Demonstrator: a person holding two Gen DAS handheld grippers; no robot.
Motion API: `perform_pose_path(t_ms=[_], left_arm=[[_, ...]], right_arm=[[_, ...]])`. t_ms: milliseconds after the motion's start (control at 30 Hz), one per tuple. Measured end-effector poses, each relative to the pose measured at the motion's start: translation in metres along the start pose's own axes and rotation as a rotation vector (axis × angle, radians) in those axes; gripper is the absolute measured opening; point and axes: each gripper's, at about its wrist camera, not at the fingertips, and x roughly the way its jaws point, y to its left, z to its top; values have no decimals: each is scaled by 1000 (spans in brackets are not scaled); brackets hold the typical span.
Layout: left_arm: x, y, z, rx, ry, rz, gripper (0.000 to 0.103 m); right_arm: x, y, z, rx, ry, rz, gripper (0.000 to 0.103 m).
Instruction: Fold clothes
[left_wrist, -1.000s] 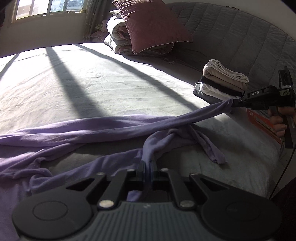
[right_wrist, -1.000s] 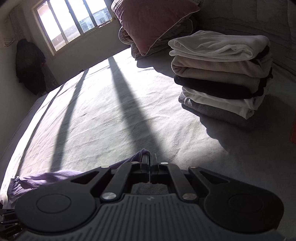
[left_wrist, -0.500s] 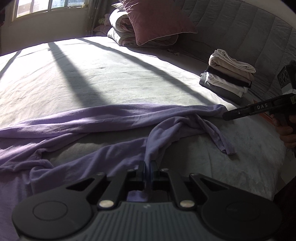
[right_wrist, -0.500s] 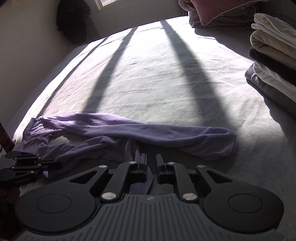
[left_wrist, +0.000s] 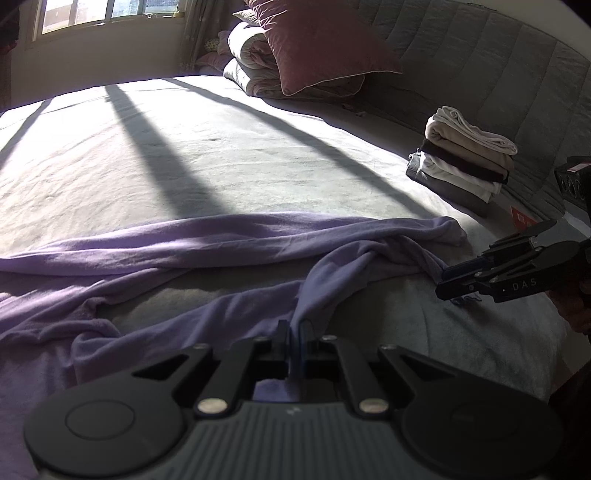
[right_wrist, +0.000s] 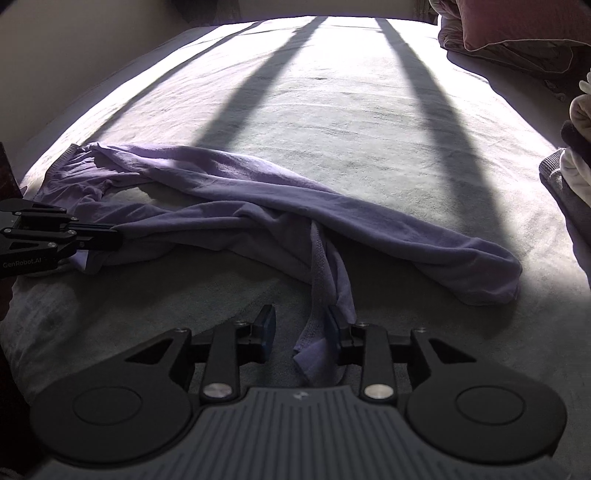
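Purple garment lies strung out and rumpled across the grey bed, from the left edge to the lower right of the right wrist frame. Left gripper is pinched tight on a fold of it, cloth rising between the closed jaws at lower centre. Right gripper has just been opening: jaws now stand apart, a loose strip of the garment lying between them against the right-hand pad (not clamped). Folded stack sits at the right of the left wrist frame; maroon pillow at the top.
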Motion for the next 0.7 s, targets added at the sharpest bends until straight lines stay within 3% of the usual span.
perform_pose_path(t_ms=[167, 267, 333, 367, 400, 700], left_arm=[[0, 2, 1, -9, -3, 12, 5], [1, 3, 1, -12, -6, 24, 5], [1, 3, 2, -10, -8, 32, 5], [0, 3, 2, -8, -9, 34, 5], [-1, 3, 3, -5, -10, 30, 5], [-22, -2, 5, 36, -48, -30, 4]], right_arm=[[-6, -2, -3, -12, -18, -15, 39], [2, 4, -6, -81, -10, -77, 39], [4, 1, -6, -92, -1, -102, 25], [2, -4, -5, -70, -1, -95, 11], [-2, -9, -3, -38, -6, -80, 6], [-76, -39, -1, 146, -172, 89, 4]])
